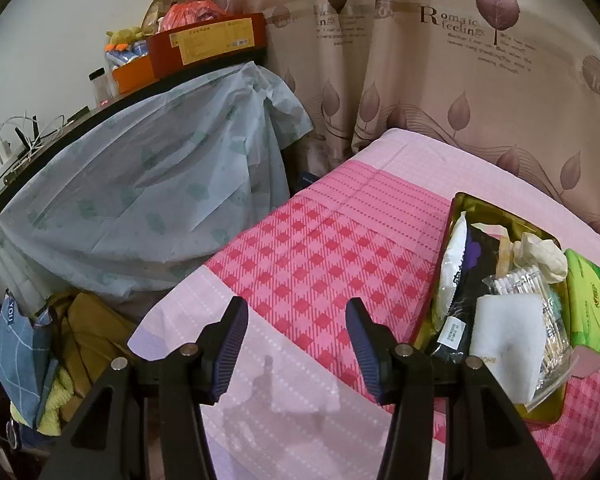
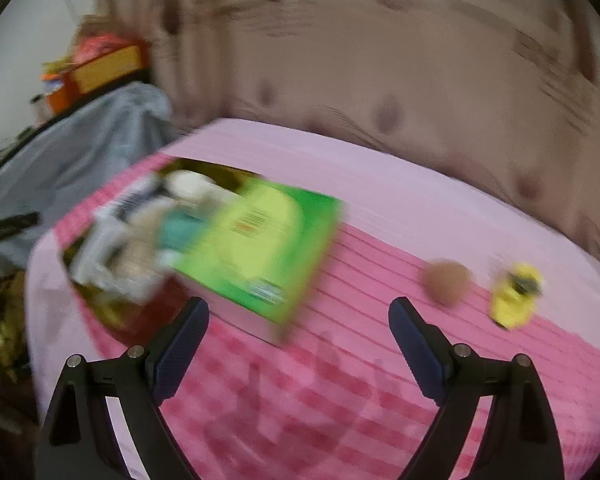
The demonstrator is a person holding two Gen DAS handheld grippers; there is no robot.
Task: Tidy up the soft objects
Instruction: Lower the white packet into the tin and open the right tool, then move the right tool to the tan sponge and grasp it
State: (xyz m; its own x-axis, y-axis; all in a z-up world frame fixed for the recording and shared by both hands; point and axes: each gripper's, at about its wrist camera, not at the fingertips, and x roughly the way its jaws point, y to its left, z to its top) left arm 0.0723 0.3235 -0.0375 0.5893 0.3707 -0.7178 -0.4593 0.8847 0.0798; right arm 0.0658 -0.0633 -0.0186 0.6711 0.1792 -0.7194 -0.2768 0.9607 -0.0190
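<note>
Two tongs, left (image 1: 296,340) and right (image 2: 298,350), gape empty over the bed (image 1: 320,248), the gold tin (image 1: 458,204) at two o'clock evidently collecting tissue pack (image 2: 260,252) and sponge (image 1: 504,340).

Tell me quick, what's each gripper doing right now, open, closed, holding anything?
Left gripper: open, holding nothing, over the pink bedspread.
Right gripper: open, holding nothing; the green pack lies just ahead.
</note>
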